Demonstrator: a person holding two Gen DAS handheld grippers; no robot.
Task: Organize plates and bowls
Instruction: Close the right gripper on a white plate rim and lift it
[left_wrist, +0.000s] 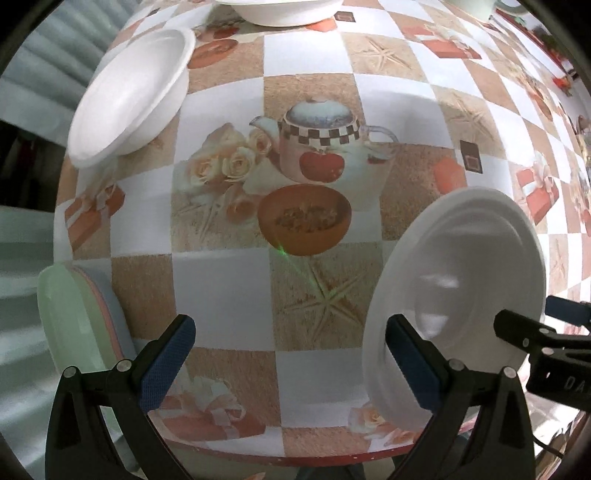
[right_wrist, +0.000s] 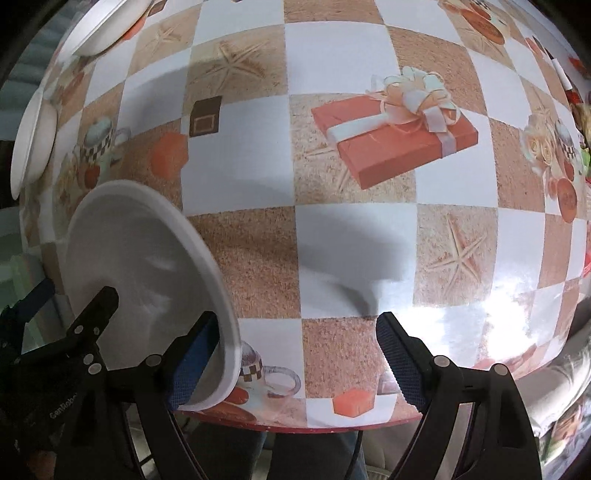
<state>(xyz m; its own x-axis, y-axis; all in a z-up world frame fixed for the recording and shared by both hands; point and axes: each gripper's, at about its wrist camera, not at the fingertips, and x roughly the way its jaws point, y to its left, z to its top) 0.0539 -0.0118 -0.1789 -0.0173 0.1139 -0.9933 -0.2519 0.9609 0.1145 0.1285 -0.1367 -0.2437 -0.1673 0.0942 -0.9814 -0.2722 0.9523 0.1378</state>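
Observation:
A white plate (left_wrist: 454, 295) lies flat near the table's front edge, also in the right wrist view as the white plate (right_wrist: 147, 288). My left gripper (left_wrist: 291, 362) is open, its right finger over the plate's left rim. My right gripper (right_wrist: 299, 363) is open too, its left finger over the plate's right rim. Neither pair of pads presses on anything. A white bowl (left_wrist: 129, 96) sits at the far left, and a second white bowl (left_wrist: 280, 11) at the top edge. A stack of pastel plates (left_wrist: 74, 314) stands at the left corner.
The checked tablecloth (right_wrist: 351, 184) is printed with teapots, gift boxes and starfish. The red front table edge (right_wrist: 295, 424) runs just below both grippers. A person's dark legs (right_wrist: 314, 454) show under it. Small cluttered items (left_wrist: 565, 81) line the far right side.

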